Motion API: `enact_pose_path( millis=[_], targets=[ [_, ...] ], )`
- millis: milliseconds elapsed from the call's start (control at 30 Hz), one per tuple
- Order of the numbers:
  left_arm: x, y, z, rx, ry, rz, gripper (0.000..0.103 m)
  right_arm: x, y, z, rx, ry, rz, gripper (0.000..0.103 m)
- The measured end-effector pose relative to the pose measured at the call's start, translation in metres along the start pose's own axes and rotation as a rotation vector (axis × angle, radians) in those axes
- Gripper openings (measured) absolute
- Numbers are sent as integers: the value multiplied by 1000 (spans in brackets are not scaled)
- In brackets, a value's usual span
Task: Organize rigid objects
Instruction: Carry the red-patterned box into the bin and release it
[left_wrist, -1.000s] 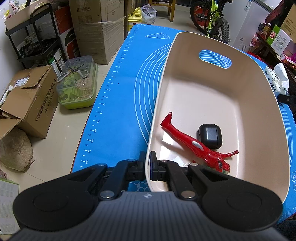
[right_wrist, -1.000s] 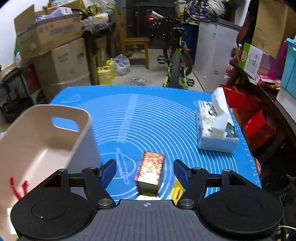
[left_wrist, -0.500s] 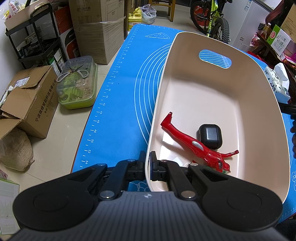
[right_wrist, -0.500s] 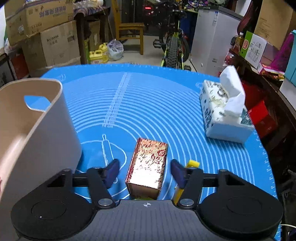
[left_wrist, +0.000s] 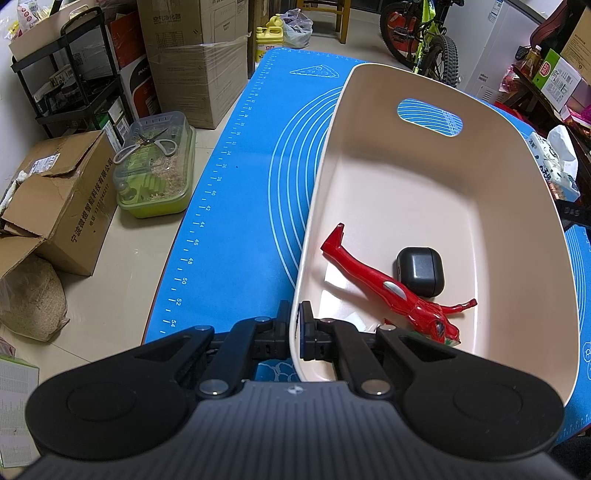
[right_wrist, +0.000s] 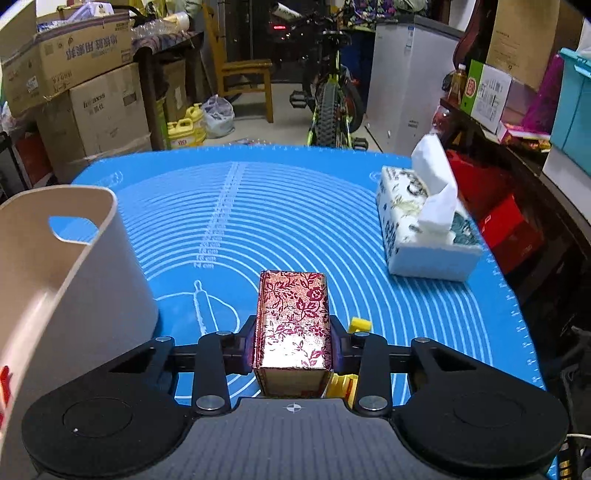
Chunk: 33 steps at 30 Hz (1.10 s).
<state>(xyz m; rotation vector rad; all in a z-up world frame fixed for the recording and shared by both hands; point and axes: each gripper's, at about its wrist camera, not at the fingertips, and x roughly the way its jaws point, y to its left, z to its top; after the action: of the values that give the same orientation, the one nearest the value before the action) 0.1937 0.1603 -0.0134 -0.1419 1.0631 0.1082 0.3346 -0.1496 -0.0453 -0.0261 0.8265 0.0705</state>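
Observation:
My left gripper is shut on the near rim of a beige basket on the blue mat. A red toy figure and a dark earbud case lie inside it. My right gripper is shut on a gold box with red floral print, held just above the mat, to the right of the basket. A yellow piece lies on the mat just behind the right finger.
A tissue box stands on the blue mat at the right. A bicycle, cardboard boxes and a chair stand beyond the table. On the floor left of the table are a green container and a carton.
My right gripper has closed its fingers onto the gold floral box; they stood open around it before. The left gripper and basket have not moved.

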Motion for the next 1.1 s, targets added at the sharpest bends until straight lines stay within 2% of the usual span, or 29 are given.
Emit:
enact_pose_path(
  millis=[400,633,867,1100],
  targets=[
    [0,0,0,-2,0,1,6,-78,9,9,3,-117,84,44],
    [-1,2,1,-2,0,3,6,-118,41,11,-46,-168,166,44],
    [-1,1,1,-2,0,4,6,-130,91,9,-104,-165,265,44],
    [-1,1,1,-2,0,4,6,-115,143,-8,-164,-91,326,44]
  ],
)
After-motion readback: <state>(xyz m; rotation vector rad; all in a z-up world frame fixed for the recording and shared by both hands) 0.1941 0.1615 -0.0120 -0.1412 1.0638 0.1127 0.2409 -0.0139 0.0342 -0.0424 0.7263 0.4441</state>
